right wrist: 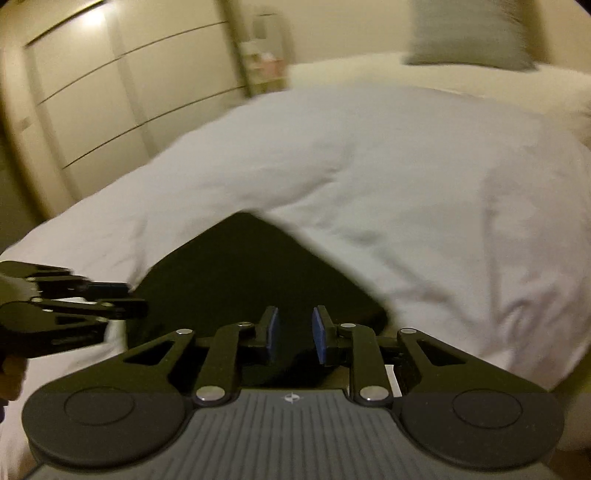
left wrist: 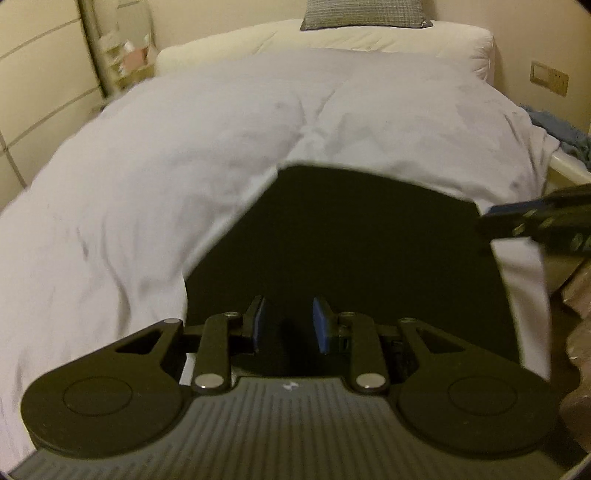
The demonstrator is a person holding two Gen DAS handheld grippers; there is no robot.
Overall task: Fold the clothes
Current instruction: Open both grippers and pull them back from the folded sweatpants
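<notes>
Looking along the left gripper [left wrist: 288, 325], the left wrist view shows its blue pads [left wrist: 320, 325] parted with nothing between them, so it is released. Directly ahead, at 12 o'clock from the fingertips, a dark garment [left wrist: 354, 251] lies flat on the white duvet [left wrist: 184, 166] near the foot of the bed. At 3 o'clock the right gripper [left wrist: 495, 214] reaches in beside the garment's right edge; whether it pinches cloth there I cannot tell. A grey cushion [left wrist: 364, 14] sits at 12 o'clock far off, and a blue cloth [left wrist: 561, 129] lies off the bed at 2 o'clock.

The right wrist view shows its own pads [right wrist: 318, 334] apart and empty, which settles what the other view leaves unclear: released. The garment [right wrist: 243, 273] lies at 12 o'clock, its corner pointing away, and the left gripper [right wrist: 122, 295] hovers at 9 o'clock by the left edge. Only this view shows the wardrobe doors [right wrist: 110, 92]; only the other shows the blue cloth.

The garment looks soft, light and limp; it will likely sag and drag, so both near corners seem the sensible grip.
</notes>
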